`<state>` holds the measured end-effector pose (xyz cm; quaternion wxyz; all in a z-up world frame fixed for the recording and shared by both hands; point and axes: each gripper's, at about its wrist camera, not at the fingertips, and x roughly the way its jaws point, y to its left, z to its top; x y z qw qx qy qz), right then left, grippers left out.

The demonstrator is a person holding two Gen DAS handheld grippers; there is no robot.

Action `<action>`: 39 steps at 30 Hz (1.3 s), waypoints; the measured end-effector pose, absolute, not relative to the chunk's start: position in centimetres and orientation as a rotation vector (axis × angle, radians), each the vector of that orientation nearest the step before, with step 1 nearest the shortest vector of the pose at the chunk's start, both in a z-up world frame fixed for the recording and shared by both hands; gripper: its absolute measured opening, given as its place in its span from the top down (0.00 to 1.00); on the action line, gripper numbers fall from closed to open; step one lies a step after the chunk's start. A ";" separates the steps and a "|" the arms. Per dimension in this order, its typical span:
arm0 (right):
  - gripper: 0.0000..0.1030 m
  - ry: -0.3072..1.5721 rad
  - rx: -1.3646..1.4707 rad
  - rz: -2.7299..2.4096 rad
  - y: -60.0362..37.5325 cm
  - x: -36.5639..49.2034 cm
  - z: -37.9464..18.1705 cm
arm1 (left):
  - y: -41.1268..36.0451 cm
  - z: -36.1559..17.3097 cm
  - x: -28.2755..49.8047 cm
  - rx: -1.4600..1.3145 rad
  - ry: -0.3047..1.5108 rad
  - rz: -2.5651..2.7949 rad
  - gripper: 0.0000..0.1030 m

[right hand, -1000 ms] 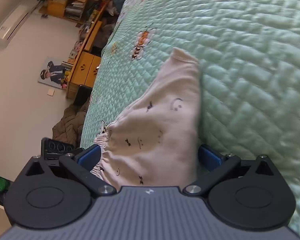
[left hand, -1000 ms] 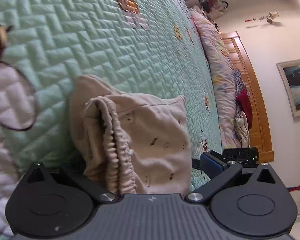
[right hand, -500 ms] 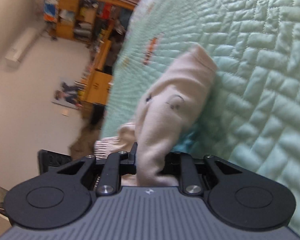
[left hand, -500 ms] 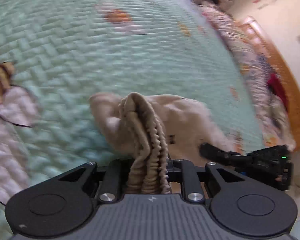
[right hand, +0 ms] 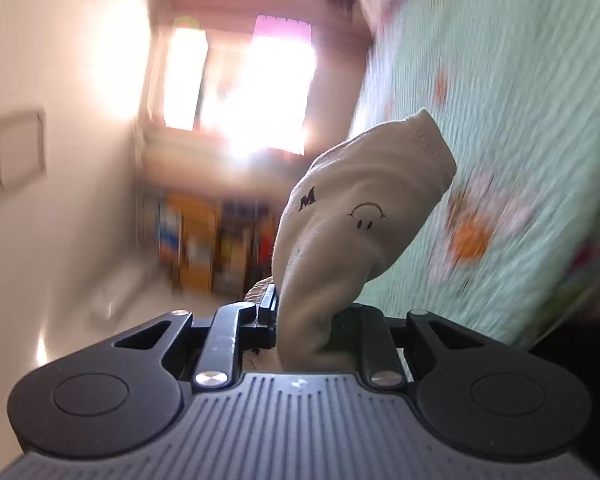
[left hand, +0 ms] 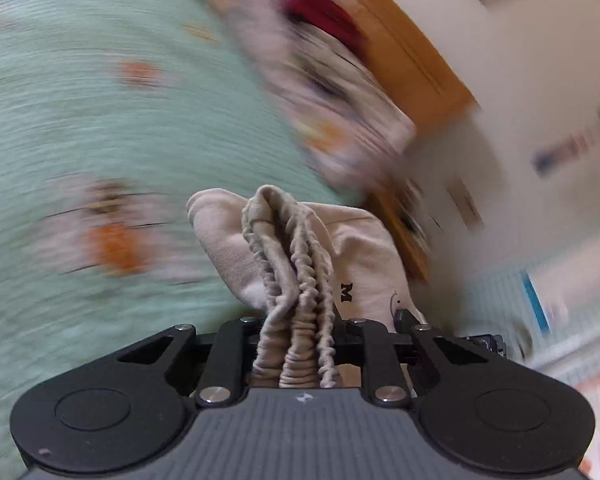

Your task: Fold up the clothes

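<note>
A small beige garment (left hand: 364,264) with black printed marks and a gathered elastic waistband hangs lifted off the bed. My left gripper (left hand: 296,344) is shut on the bunched waistband (left hand: 296,280). My right gripper (right hand: 304,332) is shut on the other end of the same beige garment (right hand: 360,216), whose hem stands up above the fingers. Both sets of fingertips are hidden by the cloth.
The mint green quilted bedspread (left hand: 100,128) with orange and white flower patches lies below, also in the right wrist view (right hand: 520,100). Pillows and a wooden headboard (left hand: 404,52) are at the bed's end. A bright window (right hand: 240,80) and shelves (right hand: 220,248) are beyond. Both views are motion blurred.
Both grippers closed on the garment, from open a second ago, and lifted it off the bedspread. Both views have swung sharply away from the bed towards the room.
</note>
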<state>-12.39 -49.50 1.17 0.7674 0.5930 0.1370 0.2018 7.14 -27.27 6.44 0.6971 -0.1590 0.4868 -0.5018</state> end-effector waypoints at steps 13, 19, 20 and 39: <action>0.78 -0.211 1.194 -0.194 -65.2 -36.1 3.0 | -63.9 6.9 -2.0 -0.045 1.177 -1.483 0.79; 0.70 -0.060 1.140 -0.630 -68.8 -37.7 -2.4 | -70.7 -0.3 -3.4 0.051 1.196 -1.338 0.55; 0.65 -0.031 1.127 -0.705 -69.4 -38.0 -3.3 | -70.5 -1.6 -3.1 0.056 1.205 -1.277 0.49; 0.20 -0.246 0.999 -0.712 -66.4 -37.1 -0.1 | -51.8 1.3 3.2 -0.065 1.045 -1.056 0.18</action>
